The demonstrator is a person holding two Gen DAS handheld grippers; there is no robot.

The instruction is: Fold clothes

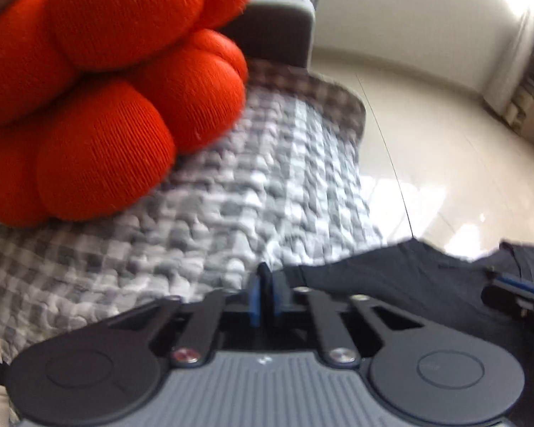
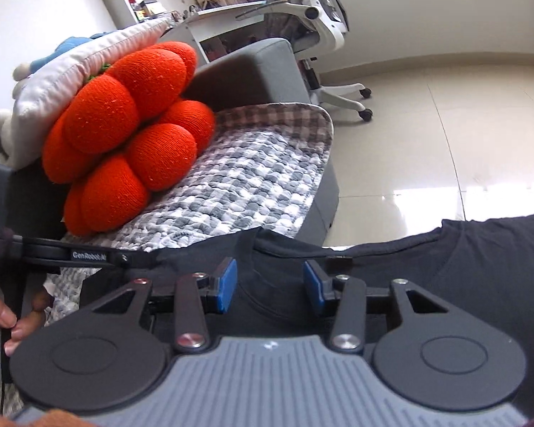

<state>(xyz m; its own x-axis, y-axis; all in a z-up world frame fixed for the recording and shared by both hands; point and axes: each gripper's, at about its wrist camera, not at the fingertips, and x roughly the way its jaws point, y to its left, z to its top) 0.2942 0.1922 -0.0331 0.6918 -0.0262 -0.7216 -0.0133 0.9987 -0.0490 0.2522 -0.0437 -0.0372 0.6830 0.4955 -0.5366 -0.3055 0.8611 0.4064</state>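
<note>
Left wrist view: our left gripper [image 1: 264, 293] has its fingers pinched together on an edge of the black garment [image 1: 402, 277], which trails off to the right over the checked cover [image 1: 203, 213] — a corner grip, we'd say, to carry the cloth over for a fold. The red cushion [image 1: 106, 89] sits close by.

Right wrist view: our right gripper [image 2: 270, 286] hovers with fingers half apart, pads off the cloth, over the garment's neckline, likely lining up a second pinch.
</note>
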